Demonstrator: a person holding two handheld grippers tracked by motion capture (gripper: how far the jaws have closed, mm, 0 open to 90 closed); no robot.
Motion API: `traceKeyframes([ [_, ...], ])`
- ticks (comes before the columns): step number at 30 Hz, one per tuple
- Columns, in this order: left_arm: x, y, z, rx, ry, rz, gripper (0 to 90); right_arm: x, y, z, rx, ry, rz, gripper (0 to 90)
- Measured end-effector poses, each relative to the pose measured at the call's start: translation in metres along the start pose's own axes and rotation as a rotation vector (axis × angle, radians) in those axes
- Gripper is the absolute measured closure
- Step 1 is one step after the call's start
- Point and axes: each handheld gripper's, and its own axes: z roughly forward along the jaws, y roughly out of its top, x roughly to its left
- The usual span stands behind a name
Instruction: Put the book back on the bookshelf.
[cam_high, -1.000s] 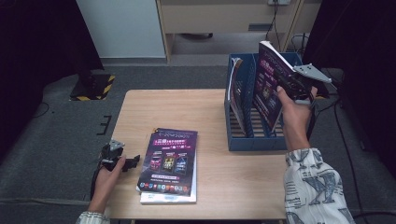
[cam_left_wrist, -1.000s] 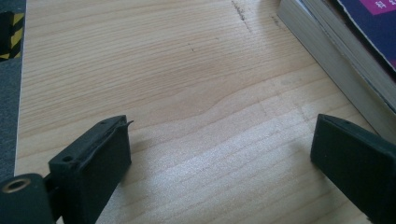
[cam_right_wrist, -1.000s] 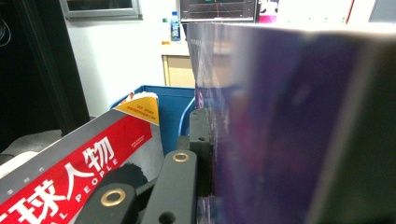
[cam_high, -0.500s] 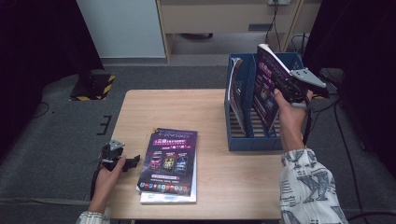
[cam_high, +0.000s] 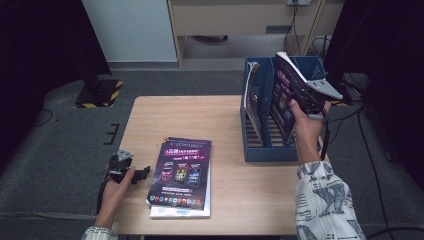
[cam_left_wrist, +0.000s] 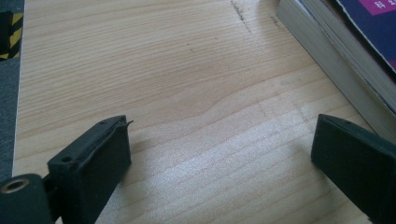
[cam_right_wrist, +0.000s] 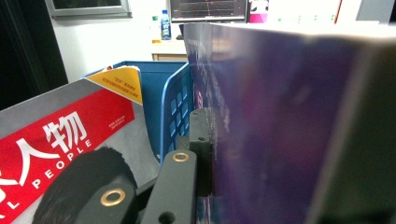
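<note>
We see a pale wooden desk (cam_left_wrist: 196, 93) with a smooth, matt grain, and matt black plastic fingers (cam_left_wrist: 91, 158) with brass-coloured metal rivets above it. The purple paper magazine (cam_high: 290, 97) has a glossy cover that catches the light, as does the red-and-grey magazine (cam_right_wrist: 60, 154) beside it. The blue slotted file rack (cam_high: 272, 152) looks like smooth hard plastic.

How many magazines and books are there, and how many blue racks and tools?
Purple magazine in the right tool: 1
Magazine standing in the rack: 1
Books and magazines stacked on the table: at least 2
Blue rack: 1
Tools: 2, the left tool, right tool
Total: at least 7
</note>
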Motion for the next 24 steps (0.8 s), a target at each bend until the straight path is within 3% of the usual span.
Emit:
traceKeyframes([
  [14,-0.002,0.001,0.001,-0.001,-0.005,0.003,4.2,-0.004,-0.025,0.01,0.002,-0.038,0.03,82.5],
  [24,-0.002,0.001,0.001,0.0,-0.01,0.007,4.0,-0.003,-0.032,0.018,0.013,-0.076,0.009,82.4],
])
